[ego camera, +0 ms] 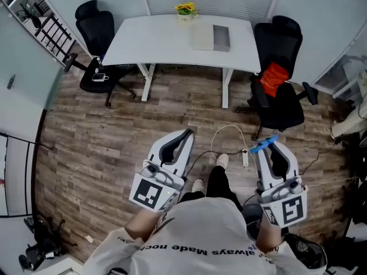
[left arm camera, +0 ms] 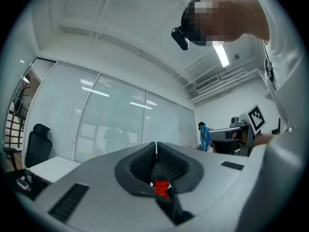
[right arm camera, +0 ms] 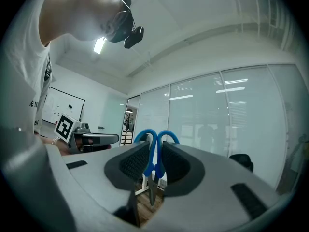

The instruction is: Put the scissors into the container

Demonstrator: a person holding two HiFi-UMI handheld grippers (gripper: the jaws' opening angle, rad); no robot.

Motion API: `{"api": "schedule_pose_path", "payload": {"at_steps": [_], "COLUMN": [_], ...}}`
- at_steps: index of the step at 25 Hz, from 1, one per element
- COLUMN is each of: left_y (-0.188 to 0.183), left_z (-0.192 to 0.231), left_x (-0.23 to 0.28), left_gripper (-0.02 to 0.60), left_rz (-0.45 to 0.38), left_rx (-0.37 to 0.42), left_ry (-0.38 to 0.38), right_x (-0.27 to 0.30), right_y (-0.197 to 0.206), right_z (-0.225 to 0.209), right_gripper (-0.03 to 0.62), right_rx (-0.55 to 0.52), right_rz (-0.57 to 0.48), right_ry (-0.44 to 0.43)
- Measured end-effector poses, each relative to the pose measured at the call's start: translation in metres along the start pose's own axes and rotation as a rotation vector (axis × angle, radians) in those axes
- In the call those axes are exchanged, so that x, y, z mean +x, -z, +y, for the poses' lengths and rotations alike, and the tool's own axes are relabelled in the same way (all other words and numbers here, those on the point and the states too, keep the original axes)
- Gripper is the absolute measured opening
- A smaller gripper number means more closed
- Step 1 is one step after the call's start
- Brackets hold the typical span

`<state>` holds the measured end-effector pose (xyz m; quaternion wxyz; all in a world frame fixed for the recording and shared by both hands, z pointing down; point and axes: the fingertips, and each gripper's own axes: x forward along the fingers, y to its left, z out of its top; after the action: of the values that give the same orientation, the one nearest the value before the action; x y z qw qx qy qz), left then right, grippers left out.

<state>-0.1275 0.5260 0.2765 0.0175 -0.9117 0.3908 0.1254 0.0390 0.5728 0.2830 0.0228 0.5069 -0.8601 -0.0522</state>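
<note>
A white desk (ego camera: 172, 42) carries a flat beige-and-grey box (ego camera: 212, 38) and a pot of yellow flowers (ego camera: 185, 8), with a black office chair (ego camera: 96, 44) at its left end and a second black chair (ego camera: 278, 39) at its right (something red lies on that one), well away from both grippers. The right gripper (ego camera: 272, 148) pinches the blue-handled scissors (right arm camera: 150, 158) between its fingers, blades hanging down, while the left gripper (left arm camera: 156, 146) has its fingers pressed together on nothing. Underfoot is a wood-plank floor (ego camera: 103, 130), and glass walls (right arm camera: 217, 124) bound the room.

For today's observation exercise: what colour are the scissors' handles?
Blue, on the scissors, clearest in the right gripper view.
</note>
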Motion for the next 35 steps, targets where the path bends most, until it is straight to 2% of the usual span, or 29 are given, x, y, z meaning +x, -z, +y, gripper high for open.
{"api": "schedule_pose_path", "payload": {"at_steps": [9,21,29,35], "left_y": [0.011,0.042,0.057,0.069], "left_z": [0.022,0.034,0.029,0.032], "left_x": [0.050,0.175,0.271,0.313], "left_gripper": [0.028,0.028,0.028,0.028], "left_rz": [0.003,0.048,0.035,0.026], "left_rx": [0.000,0.017,0.017,0.016], "left_ry": [0.000,0.022,0.051,0.027], "right_x": [0.035,0.084,0.105,0.122], "right_y": [0.008,0.016,0.023,0.033], "right_z": [-0.041,-0.150,-0.230,-0.272], "right_gripper": [0.092,0.092,0.092,0.091], "right_rx": [0.001,0.022,0.049,0.067], "right_rz": [0.000,-0.026,-0.032,-0.030], "right_ry": [-0.003,-0.012,0.012,-0.012]}}
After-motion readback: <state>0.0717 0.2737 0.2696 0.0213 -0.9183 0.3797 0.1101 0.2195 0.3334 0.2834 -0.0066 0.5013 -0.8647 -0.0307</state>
